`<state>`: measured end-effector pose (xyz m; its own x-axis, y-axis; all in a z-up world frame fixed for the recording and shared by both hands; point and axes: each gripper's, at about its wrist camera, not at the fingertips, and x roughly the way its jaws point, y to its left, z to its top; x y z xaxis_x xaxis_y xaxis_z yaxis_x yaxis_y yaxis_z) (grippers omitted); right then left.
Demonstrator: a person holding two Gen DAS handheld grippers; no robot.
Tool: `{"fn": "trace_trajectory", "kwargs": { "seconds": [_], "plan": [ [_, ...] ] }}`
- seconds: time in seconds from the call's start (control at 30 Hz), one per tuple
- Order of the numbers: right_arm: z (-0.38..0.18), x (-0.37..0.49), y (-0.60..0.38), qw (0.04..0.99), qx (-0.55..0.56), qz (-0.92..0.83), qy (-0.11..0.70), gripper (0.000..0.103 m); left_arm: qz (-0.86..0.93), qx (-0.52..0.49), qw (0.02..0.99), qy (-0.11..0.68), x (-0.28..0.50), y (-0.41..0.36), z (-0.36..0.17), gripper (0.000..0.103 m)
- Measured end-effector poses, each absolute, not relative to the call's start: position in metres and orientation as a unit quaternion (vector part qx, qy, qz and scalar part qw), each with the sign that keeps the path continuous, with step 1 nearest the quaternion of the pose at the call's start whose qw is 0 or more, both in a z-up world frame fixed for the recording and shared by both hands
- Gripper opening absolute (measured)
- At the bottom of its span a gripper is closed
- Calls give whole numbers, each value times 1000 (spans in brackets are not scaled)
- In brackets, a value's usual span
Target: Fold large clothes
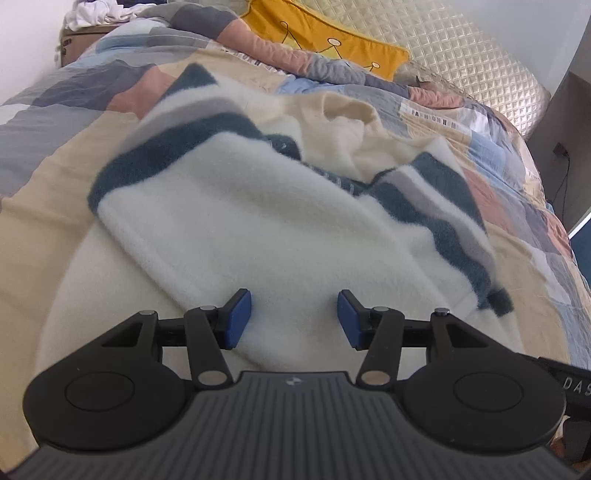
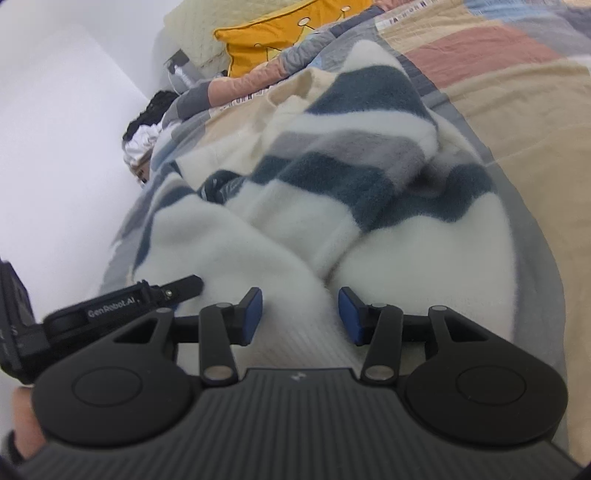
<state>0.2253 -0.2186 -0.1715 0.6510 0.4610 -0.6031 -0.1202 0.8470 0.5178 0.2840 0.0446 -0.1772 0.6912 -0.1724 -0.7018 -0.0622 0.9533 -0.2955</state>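
Sweater (image 1: pixel 280 229) — thick fleecy knit, cream body with navy and grey stripes — lies rumpled on the bed (image 1: pixel 48 206), partly folded over itself, right under both grippers.

Left gripper (image 1: pixel 294 319): fingers apart, nothing pinched; the cream panel sits below the gap, not clamped. Right gripper (image 2: pixel 300 315): fingers also apart, a fat cream fold bulging up between them, pads not visibly pressing — view is blurred there, so contact is a maybe.

Handling, my read: soft, limp, bulky, fairly light. No stiffness, so it sags and drags wherever it isn't supported. Fuzzy pile should give good friction, little slip. Not fragile, though the knit can stretch if hauled by one point.

Where to grab: at an edge, not mid-panel — the ribbed hem band near the right fingers looks firmest; pinch a double layer there. Further out, the striped sleeve (image 1: pixel 439 206) lies across the body and wants squaring up.

Beyond: patchwork quilt (image 1: pixel 110 88), then yellow pillow (image 1: pixel 325 33) at the headboard.
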Motion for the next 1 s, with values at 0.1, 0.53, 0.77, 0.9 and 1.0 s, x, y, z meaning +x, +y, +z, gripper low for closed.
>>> {"fn": "trace_trajectory", "kwargs": {
  "seconds": [0.1, 0.53, 0.77, 0.9, 1.0],
  "plan": [
    [-171, 223, -215, 887, 201, 164, 383, 48, -23, -172, 907, 384, 281, 49, -177, 58],
    [-172, 217, -196, 904, 107, 173, 375, 12, 22, -204, 906, 370, 253, 67, -161, 58],
    [-150, 199, -201, 933, 69, 159, 317, 10, 57, -194, 903, 380, 217, 77, -149, 58],
    [-155, 206, -206, 938, 65, 132, 314, 10, 94, -212, 892, 388, 207, 93, -150, 58],
    [-167, 215, -208, 935, 63, 116, 329, 10, 117, -252, 878, 389, 199, 113, -153, 58]
  ]
}}
